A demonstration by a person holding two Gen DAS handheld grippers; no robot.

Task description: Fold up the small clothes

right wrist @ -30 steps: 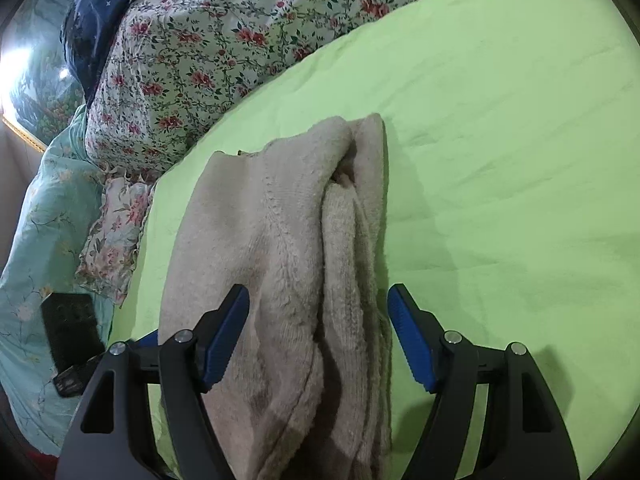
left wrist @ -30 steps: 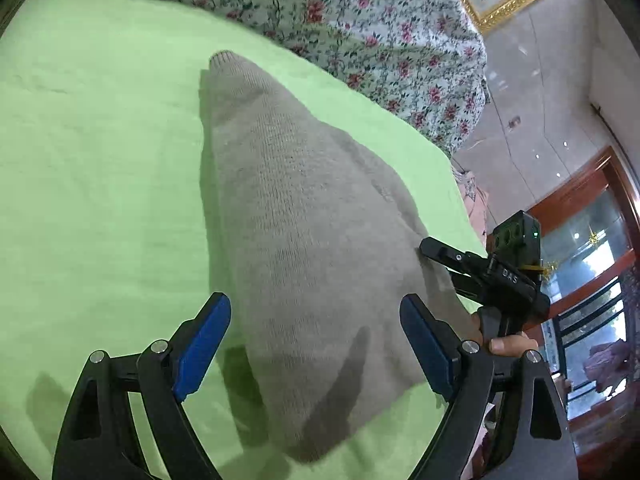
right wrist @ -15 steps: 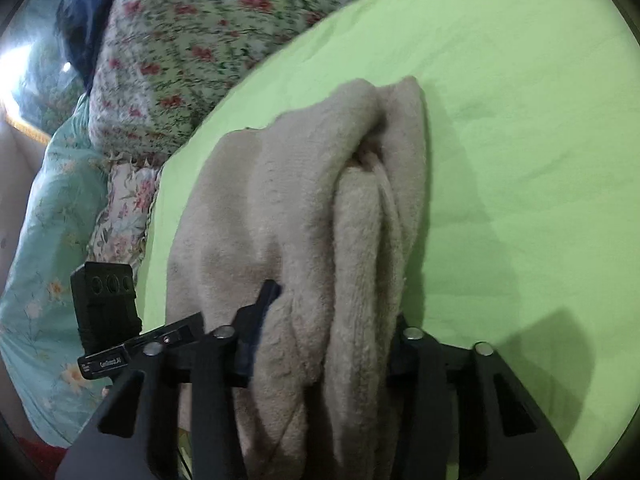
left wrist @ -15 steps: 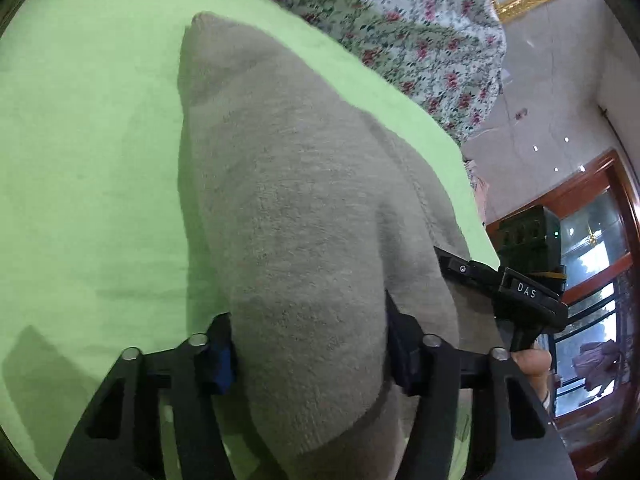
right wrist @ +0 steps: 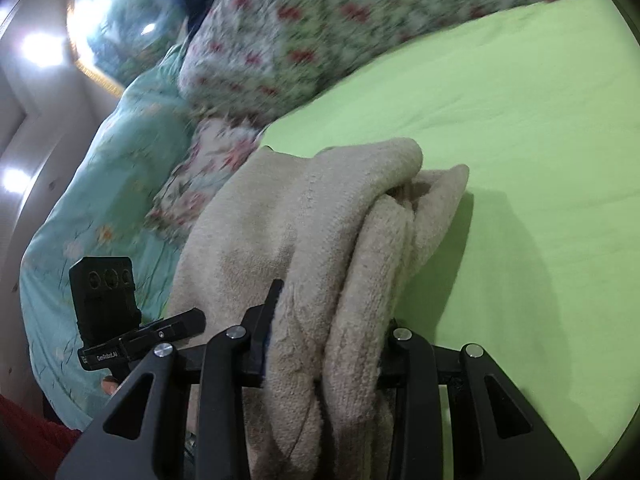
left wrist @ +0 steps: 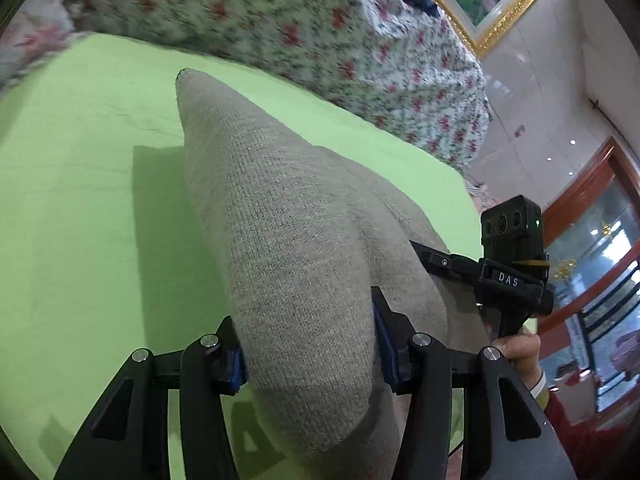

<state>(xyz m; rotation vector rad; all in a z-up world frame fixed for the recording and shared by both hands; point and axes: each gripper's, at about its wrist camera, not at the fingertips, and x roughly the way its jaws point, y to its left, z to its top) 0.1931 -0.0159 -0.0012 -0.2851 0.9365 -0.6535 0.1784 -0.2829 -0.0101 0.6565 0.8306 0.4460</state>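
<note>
While both tongs grip it, beige sweater (left wrist: 288, 248) raised off green sheet (left wrist: 80, 200), left tongs (left wrist: 308, 348) clamped on one end, right tongs (right wrist: 326, 344) clamped on bunched end, floral quilt (left wrist: 320, 32) behind.

One beige knit garment (left wrist: 288, 240), two claws, left claw (left wrist: 310, 350), right claw (right wrist: 326, 354), one green sheet (left wrist: 80, 200)

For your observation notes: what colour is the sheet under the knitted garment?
Light green sheet, plain; clearest in the right wrist view.

floral quilt (left wrist: 304, 20) blurred; jaws buried in knit (left wrist: 288, 240)
</note>
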